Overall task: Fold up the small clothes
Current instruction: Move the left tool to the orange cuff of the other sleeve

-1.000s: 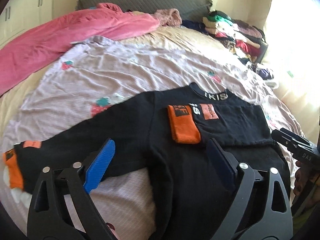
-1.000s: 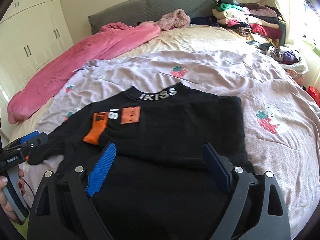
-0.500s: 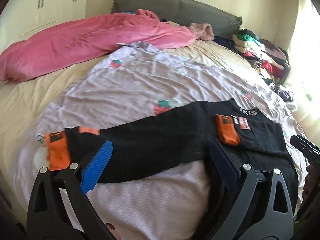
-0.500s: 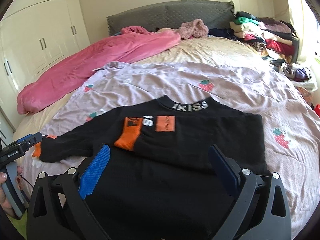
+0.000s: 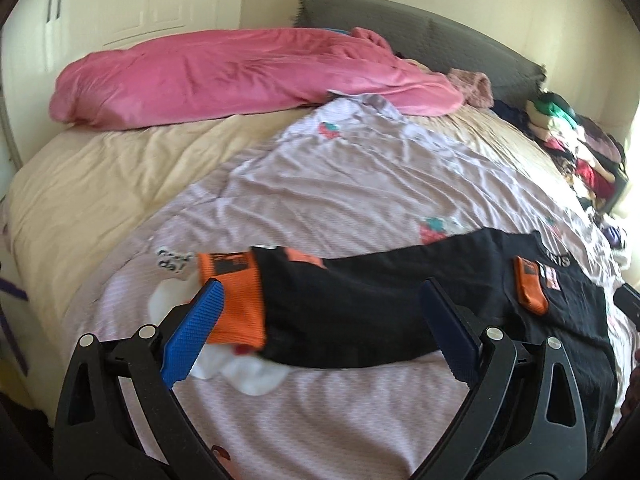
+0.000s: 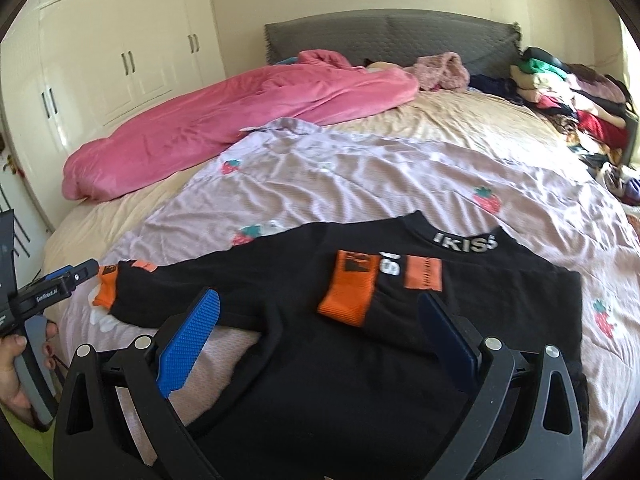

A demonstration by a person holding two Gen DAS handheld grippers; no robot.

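Observation:
A black sweater (image 6: 400, 344) lies flat on the bed, its collar lettered in white. One sleeve is folded across the chest, its orange cuff (image 6: 352, 292) beside an orange patch. The other sleeve (image 5: 360, 300) stretches out to the left and ends in an orange cuff (image 5: 236, 296). My left gripper (image 5: 320, 320) is open and hovers over that outstretched sleeve, its left pad (image 5: 196, 332) just in front of the cuff. My right gripper (image 6: 320, 328) is open above the sweater's body, nothing between its fingers. In the right wrist view a hand (image 6: 16, 372) holds the left gripper (image 6: 86, 270) by the far cuff.
The sweater rests on a lilac strawberry-print sheet (image 5: 340, 184) over a beige bed. A pink duvet (image 5: 240, 76) lies along the far side. A pile of clothes (image 6: 572, 100) sits at the far right by the grey headboard (image 6: 392, 36). White wardrobes (image 6: 120, 52) stand at left.
My left gripper has swung left along the outstretched sleeve, from over the chest to the orange cuff. My right gripper has shifted left and drawn back a little. The sweater has not moved.

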